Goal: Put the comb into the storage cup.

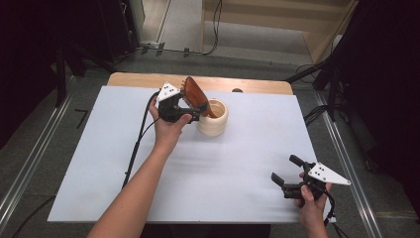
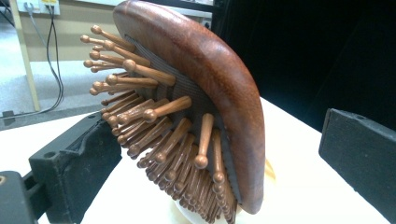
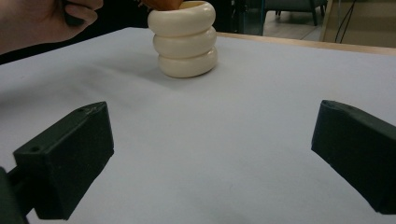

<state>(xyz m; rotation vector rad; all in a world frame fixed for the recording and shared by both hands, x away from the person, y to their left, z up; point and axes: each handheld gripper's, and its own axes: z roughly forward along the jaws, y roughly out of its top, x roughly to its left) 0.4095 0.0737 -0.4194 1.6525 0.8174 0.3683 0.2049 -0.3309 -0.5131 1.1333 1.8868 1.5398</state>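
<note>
A brown wooden hairbrush (image 1: 194, 94) stands tilted with its handle down in a cream ribbed cup (image 1: 214, 121) at the back middle of the table. My left gripper (image 1: 190, 111) is open around the brush head (image 2: 210, 70). One jaw is close against the bristle pins, and the other stands clear of the brush's smooth back. My right gripper (image 1: 286, 168) is open with nothing between its jaws, low over the front right of the table. In the right gripper view the cup (image 3: 185, 39) stands well ahead of that gripper (image 3: 212, 126).
A white sheet (image 1: 223, 168) covers the table, with a wooden strip (image 1: 247, 84) bare along the far edge. A cable (image 1: 133, 148) trails from the left gripper toward the front. The person's left hand (image 3: 37, 18) is near the cup.
</note>
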